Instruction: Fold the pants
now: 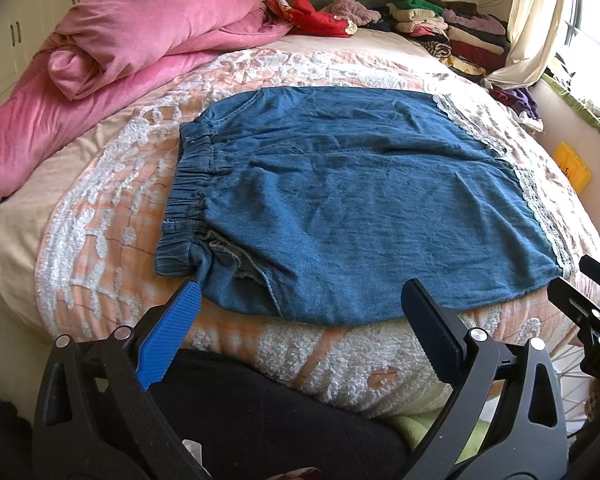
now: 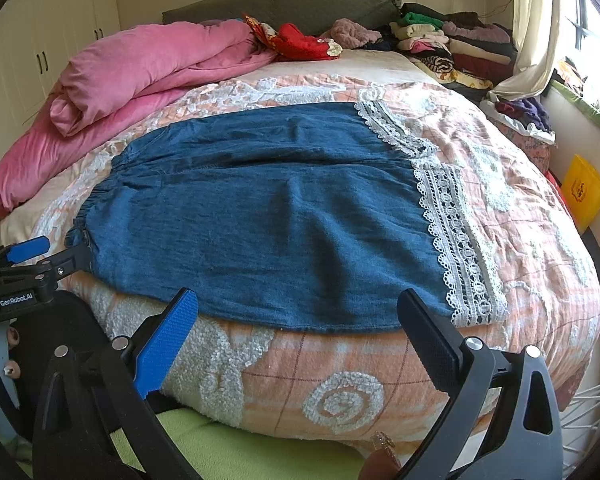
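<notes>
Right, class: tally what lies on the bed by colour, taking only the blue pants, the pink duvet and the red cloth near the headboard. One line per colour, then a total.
Blue: 1, the denim pants with white lace hems.
Pink: 1, the bundled duvet.
Red: 1, the crumpled cloth.
Total: 3

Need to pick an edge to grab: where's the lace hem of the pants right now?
The lace hem lies flat on the bedspread at the pants' right end, nearest the right gripper; the waistband is at the left end.

Pink duvet (image 1: 112,36), folded clothes stack (image 1: 452,28)
</notes>
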Demonstrator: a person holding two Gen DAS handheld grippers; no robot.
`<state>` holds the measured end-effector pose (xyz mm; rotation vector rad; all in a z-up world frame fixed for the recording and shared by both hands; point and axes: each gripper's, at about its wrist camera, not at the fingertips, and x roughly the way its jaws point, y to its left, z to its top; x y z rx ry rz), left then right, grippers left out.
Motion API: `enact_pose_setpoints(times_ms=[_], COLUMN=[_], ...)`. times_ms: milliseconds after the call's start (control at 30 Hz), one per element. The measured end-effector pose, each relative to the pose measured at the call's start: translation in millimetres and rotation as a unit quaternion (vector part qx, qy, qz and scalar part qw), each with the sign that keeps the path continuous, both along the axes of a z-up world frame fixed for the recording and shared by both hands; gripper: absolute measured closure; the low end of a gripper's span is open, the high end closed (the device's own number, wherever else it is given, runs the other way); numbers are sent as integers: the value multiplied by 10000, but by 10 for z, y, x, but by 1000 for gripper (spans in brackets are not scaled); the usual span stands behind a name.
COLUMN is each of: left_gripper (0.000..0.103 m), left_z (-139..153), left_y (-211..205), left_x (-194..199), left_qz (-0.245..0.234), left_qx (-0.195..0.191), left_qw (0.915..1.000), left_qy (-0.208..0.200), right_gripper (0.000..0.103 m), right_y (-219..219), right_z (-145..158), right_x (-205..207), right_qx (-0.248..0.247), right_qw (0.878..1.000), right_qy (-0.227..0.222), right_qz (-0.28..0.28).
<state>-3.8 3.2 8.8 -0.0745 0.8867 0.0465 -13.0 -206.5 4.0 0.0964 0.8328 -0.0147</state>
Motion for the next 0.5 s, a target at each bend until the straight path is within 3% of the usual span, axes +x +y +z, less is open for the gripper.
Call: enact_pose_setpoints(times_ms=[500], left_gripper=[9], left_z=[8], left_y=[59], left_x=[14], left_qz=[26], left_qx=[53], left_qw=[10000], left_qy=[-20], right_gripper=[4], right_y=[8], right_z=[33], right_x=[72], right_qx=[36], right_qw=[10000], right_qy=[-38], right_qz=[63])
